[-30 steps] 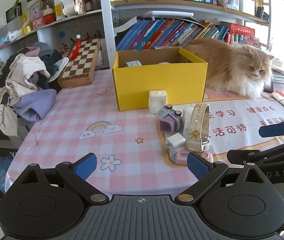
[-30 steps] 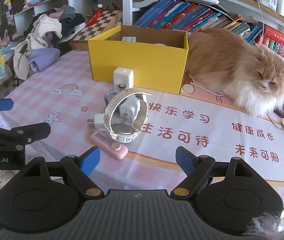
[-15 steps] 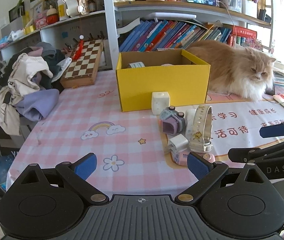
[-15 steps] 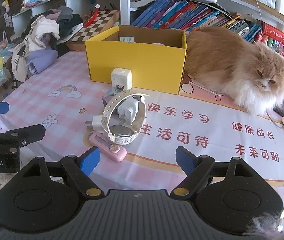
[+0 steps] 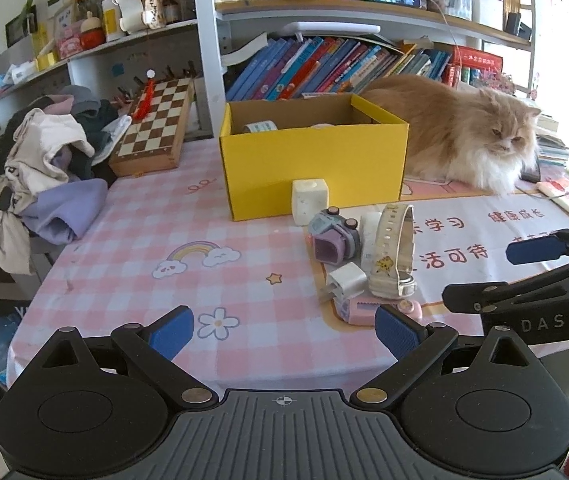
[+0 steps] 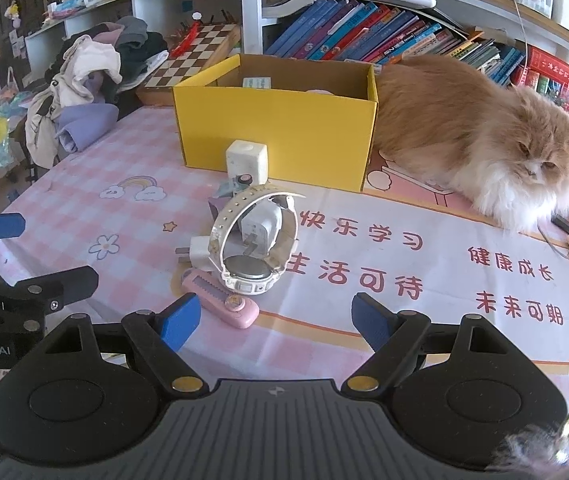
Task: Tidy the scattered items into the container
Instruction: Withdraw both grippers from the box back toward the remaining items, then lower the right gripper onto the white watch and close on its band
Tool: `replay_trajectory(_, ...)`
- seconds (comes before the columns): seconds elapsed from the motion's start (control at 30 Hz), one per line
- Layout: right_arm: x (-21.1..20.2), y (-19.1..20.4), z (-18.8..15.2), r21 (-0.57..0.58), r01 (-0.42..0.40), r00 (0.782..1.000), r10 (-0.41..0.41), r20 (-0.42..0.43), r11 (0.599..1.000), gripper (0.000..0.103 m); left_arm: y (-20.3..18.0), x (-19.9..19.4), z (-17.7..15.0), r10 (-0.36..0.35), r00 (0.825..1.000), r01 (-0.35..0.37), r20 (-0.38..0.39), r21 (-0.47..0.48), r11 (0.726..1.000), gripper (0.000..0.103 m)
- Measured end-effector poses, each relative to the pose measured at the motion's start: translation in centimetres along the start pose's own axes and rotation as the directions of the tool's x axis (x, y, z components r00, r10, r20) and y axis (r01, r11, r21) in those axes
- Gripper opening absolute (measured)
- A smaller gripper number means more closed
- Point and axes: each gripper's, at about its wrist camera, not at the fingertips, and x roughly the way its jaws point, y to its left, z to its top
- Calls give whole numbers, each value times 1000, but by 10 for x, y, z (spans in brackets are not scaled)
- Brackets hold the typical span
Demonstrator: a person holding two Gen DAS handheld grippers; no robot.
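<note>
A yellow cardboard box (image 5: 316,168) (image 6: 276,128) stands open on the pink checked tablecloth, with a few small items inside. In front of it lie a white cube (image 5: 309,196) (image 6: 246,162), a purple toy camera (image 5: 332,236), a white watch (image 5: 392,252) (image 6: 252,248) standing on edge, a white charger plug (image 5: 344,282) (image 6: 198,250) and a flat pink case (image 6: 224,302). My left gripper (image 5: 284,332) is open near the table's front edge, left of the pile. My right gripper (image 6: 274,322) is open just short of the pink case, holding nothing.
A long-haired orange cat (image 5: 456,136) (image 6: 464,128) lies right of the box on a printed mat. A chessboard (image 5: 152,128) leans at the back left beside a heap of clothes (image 5: 44,168). Bookshelves run along the back. A phone and cable sit near the cat.
</note>
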Motion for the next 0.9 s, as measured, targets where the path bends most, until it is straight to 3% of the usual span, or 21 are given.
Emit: replay_trajectory(0.9, 15, 1, 8, -10, -4, 999, 4, -33, 1000, 79, -4, 21, -1, -74, 996, 74, -57, 6, 997, 99)
